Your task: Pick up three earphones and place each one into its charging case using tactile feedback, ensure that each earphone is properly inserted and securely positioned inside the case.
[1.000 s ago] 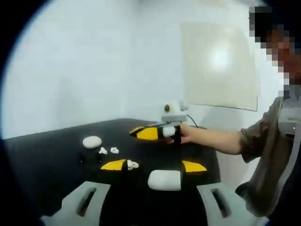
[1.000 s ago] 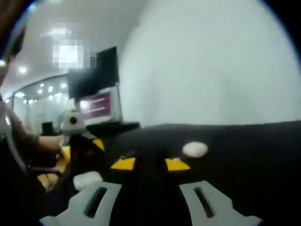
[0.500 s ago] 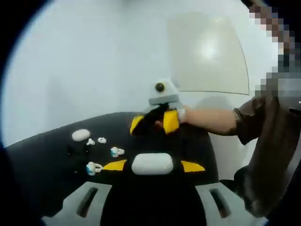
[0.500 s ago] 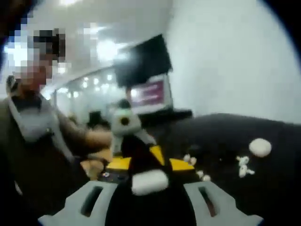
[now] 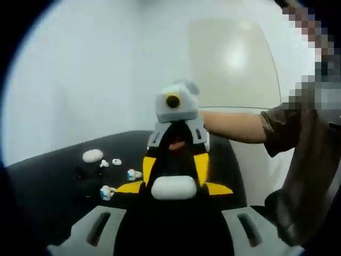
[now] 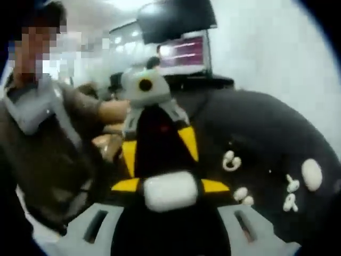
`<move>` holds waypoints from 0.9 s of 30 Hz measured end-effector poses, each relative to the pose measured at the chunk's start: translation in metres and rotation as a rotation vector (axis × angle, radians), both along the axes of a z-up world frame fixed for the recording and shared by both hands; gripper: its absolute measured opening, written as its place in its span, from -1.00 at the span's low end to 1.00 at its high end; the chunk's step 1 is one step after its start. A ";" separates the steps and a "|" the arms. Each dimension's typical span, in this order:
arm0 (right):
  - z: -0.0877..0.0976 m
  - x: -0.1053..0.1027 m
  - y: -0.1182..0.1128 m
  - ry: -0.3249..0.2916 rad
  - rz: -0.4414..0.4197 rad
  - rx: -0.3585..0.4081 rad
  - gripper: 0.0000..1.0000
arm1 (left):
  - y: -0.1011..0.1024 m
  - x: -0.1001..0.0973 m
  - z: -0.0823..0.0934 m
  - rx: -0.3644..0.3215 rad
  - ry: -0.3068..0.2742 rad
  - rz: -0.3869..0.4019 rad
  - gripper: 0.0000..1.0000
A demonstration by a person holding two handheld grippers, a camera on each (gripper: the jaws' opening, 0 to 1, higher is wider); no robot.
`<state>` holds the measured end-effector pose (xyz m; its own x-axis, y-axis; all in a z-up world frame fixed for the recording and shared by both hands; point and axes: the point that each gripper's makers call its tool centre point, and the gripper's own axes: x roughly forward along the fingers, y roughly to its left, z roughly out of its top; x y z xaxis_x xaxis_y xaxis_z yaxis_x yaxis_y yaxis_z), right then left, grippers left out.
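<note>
Charging case (image 5: 173, 188), white and rounded with its lid down, sits in the air above the near part of the table (image 5: 53, 181), between the two tools that face each other. In the left gripper view the left hand-held gripper (image 5: 174, 188) has its yellow-tipped jaws on either side of the case, closed in against its ends and holding it up. In the right gripper view the right hand-held gripper (image 6: 170, 186) has its own yellow tips at the two ends of the same case; whether they press on it or only flank it I cannot tell. Each tool's grey body and yellow jaws rise just behind the case in the other's view.

Four small white earphones (image 5: 106, 191) lie loose on the black table, apart from the held case. In the left gripper view two of them lie nearer, to the left of the case, and show a bluish tint, while two more lie farther off beside a second case (image 5: 92, 156), a white oval resting flat on the table at the far left. In the right gripper view the same earphones are scattered to the right, with the second case at the far right.

A person (image 6: 48, 122) in a dark sleeve stands by the table, forearm stretched toward the tools. A pale panel (image 5: 234, 64) hangs on the white wall, and a lit screen (image 6: 184, 53) glows in the room behind
</note>
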<state>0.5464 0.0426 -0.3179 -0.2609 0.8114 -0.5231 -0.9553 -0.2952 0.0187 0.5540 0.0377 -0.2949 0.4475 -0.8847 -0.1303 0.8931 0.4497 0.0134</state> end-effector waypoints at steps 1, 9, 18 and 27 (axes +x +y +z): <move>-0.002 -0.002 0.000 0.002 -0.001 0.002 0.11 | 0.001 0.000 0.003 -0.023 0.005 0.000 -0.25; 0.000 0.018 -0.008 -0.084 -0.187 0.059 -0.11 | 0.004 0.000 0.012 -0.086 0.005 -0.001 -0.28; 0.005 0.038 -0.048 -0.095 -0.556 0.084 -0.12 | 0.004 0.001 0.011 -0.074 -0.001 0.002 -0.28; 0.000 0.060 -0.064 -0.035 -1.010 0.120 -0.11 | 0.002 0.002 0.005 -0.030 -0.011 0.017 -0.28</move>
